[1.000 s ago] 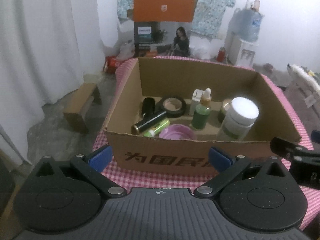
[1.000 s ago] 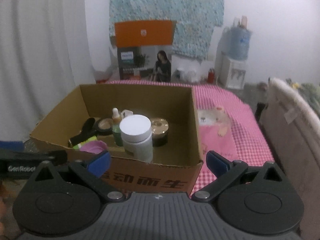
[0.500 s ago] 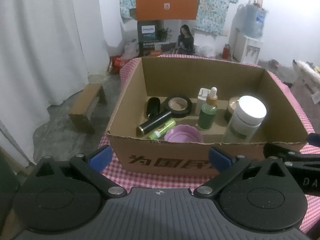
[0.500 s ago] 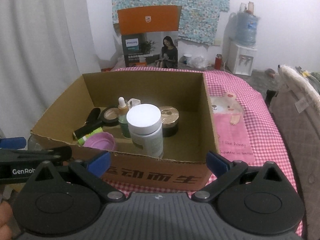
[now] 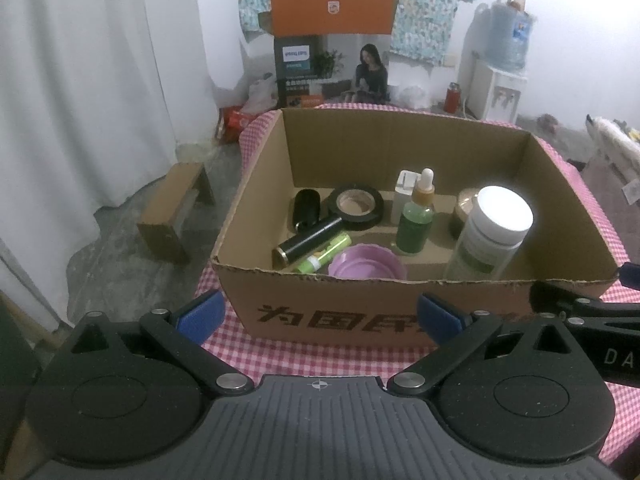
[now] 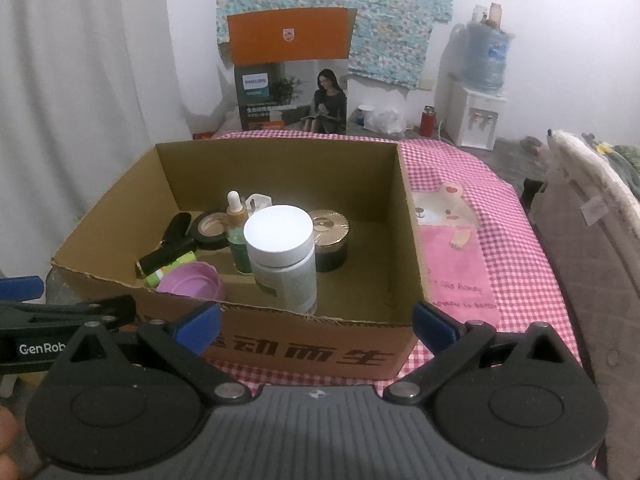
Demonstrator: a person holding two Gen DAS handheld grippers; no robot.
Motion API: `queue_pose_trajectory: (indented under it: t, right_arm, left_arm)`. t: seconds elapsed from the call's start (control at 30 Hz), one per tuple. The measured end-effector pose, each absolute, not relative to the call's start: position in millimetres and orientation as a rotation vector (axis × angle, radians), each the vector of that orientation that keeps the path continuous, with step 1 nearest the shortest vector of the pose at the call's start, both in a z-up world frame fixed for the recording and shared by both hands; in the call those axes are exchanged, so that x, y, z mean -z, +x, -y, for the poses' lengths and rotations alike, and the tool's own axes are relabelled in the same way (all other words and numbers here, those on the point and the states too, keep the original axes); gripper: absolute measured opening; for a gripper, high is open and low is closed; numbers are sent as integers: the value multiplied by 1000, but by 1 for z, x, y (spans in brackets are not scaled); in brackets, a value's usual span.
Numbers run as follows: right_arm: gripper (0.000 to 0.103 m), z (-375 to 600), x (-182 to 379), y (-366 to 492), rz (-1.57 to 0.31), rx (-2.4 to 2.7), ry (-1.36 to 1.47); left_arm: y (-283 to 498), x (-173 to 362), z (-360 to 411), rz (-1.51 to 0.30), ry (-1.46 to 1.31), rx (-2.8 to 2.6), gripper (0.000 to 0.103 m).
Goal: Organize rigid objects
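A cardboard box is sitting on a table covered by a pink-and-white checked cloth, which is also carrying a pink panel with a cartoon bear. Both grippers are hovering short of the box's near wall, the left gripper and the right gripper each standing spread wide with nothing between the blue pads.

Inside the box a white-capped bottle is standing upright near the front, a green dropper bottle just behind it, a gold-lidded jar beside it. A tape roll, a black tube, a lime tube and a purple lid are lying toward the box's left end.

Beyond the table an orange-topped appliance carton is standing against a white wall hung with a floral cloth. A water dispenser is standing to the right, a white curtain is hanging on the left, and a low wooden stool is resting on the grey floor.
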State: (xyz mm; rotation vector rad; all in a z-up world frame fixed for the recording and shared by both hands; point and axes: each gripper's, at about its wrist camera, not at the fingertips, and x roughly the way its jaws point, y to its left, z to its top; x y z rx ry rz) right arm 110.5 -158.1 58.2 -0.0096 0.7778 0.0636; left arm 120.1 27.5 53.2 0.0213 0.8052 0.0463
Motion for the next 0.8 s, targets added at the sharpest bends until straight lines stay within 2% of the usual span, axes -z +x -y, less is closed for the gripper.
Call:
queue_pose_trajectory:
  t: [0.8]
  right_arm:
    - [103, 156, -62, 105, -784, -45, -2]
  left_arm:
    - [116, -55, -29, -807, 22, -55, 102]
